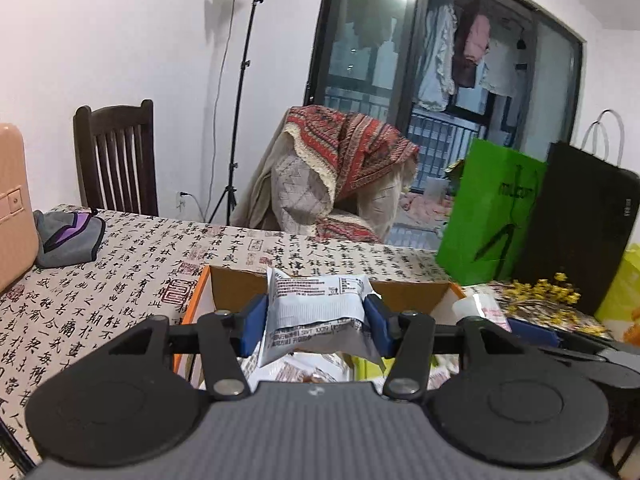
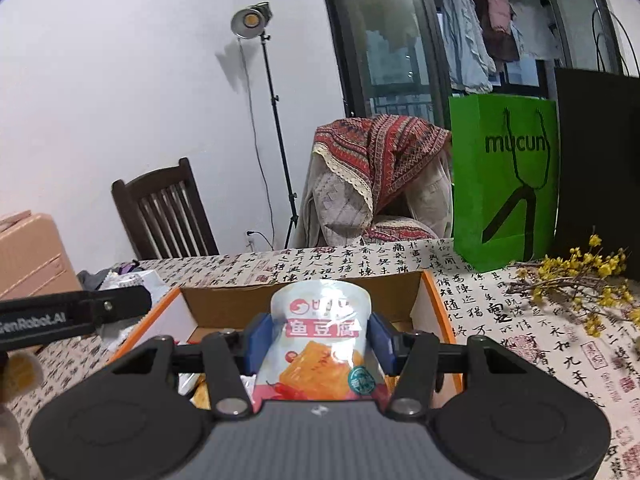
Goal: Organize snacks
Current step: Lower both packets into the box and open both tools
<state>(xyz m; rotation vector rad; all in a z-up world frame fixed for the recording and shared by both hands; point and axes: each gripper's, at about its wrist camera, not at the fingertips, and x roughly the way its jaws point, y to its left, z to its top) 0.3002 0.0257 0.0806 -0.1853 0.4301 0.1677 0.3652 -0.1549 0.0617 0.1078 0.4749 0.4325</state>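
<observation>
A calligraphy-print counter (image 1: 120, 264) carries an orange-edged cardboard box (image 2: 434, 300). Above the box, the left tongs (image 1: 316, 322) grip a grey-white snack packet (image 1: 316, 312), and the right tongs (image 2: 318, 344) grip an orange fish-tofu packet (image 2: 320, 340).

A silver snack packet (image 1: 316, 312) (printed back showing) and an orange-red fish tofu pouch (image 2: 320, 340) hang upright over the open cardboard box (image 2: 434, 304).
</observation>
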